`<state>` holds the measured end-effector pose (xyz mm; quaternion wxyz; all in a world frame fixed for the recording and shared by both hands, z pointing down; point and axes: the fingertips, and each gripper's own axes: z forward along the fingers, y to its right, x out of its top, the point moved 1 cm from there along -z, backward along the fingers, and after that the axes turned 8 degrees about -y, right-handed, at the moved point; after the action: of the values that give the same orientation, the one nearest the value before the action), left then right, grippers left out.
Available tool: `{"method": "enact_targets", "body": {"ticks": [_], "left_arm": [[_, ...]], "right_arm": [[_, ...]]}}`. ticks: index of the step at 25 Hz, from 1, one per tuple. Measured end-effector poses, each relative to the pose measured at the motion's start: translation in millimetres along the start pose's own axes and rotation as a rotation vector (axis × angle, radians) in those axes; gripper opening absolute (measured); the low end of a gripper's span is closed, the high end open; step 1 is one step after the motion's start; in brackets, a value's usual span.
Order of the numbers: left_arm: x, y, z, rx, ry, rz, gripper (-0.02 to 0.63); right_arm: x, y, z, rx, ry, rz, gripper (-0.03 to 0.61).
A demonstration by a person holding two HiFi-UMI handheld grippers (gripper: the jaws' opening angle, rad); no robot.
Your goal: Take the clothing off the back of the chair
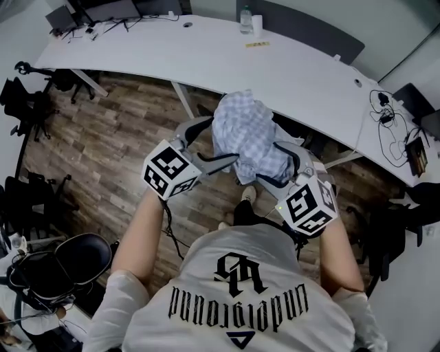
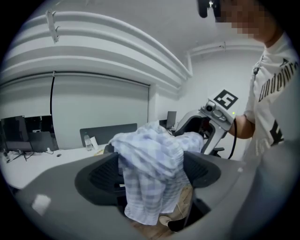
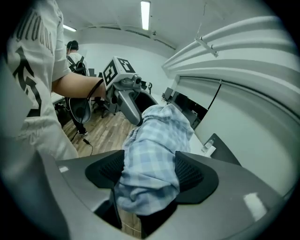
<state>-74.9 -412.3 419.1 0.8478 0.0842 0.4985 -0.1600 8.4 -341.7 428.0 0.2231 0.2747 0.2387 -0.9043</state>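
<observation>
Checked shirt [image 1: 247, 141] seen heaped before the white desk [image 1: 206, 55] in head view, left gripper [image 2: 152, 173] and right gripper [image 3: 150, 173] spread wide, cloth shown between each pair of pads [image 2: 103, 176] only in the gripper views

Soft matt cloth shirt [image 1: 249, 141], wood-grain floor [image 1: 103, 148]

It's an office: a long, curved white desk [image 1: 206, 62] crosses wood-plank flooring [image 1: 117, 137], with monitors [image 2: 21, 133] and cables [image 1: 386, 113] at its ends, a water bottle [image 1: 245, 19] on top, and black swivel chairs [image 1: 81, 260] nearby.
</observation>
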Motion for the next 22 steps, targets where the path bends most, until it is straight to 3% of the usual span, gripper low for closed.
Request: {"method": "enact_targets", "body": {"ticks": [3, 7, 11, 15, 22], "left_arm": [[-4.0, -4.0, 2.1, 0.036, -0.011, -0.009, 0.465], [-8.4, -4.2, 3.3, 0.061, -0.020, -0.038, 0.457], [-13.5, 4.6, 0.5, 0.083, -0.014, -0.046, 0.338], [-15.0, 12.0, -6.2, 0.101, -0.029, -0.024, 0.225], [-2.6, 41.2, -20.3, 0.077, 0.020, -0.019, 0.155]], "right_arm": [[-3.4, 1.3, 7.4, -0.056, -0.057, -0.038, 0.330], [-4.8, 0.2, 8.5, -0.092, -0.064, -0.084, 0.261], [-2.1, -4.0, 4.9, -0.105, -0.033, -0.118, 0.199], [1.6, -9.0, 0.3, -0.114, -0.018, -0.136, 0.183], [0.2, -17.3, -10.3, -0.118, 0.004, -0.143, 0.169]]}}
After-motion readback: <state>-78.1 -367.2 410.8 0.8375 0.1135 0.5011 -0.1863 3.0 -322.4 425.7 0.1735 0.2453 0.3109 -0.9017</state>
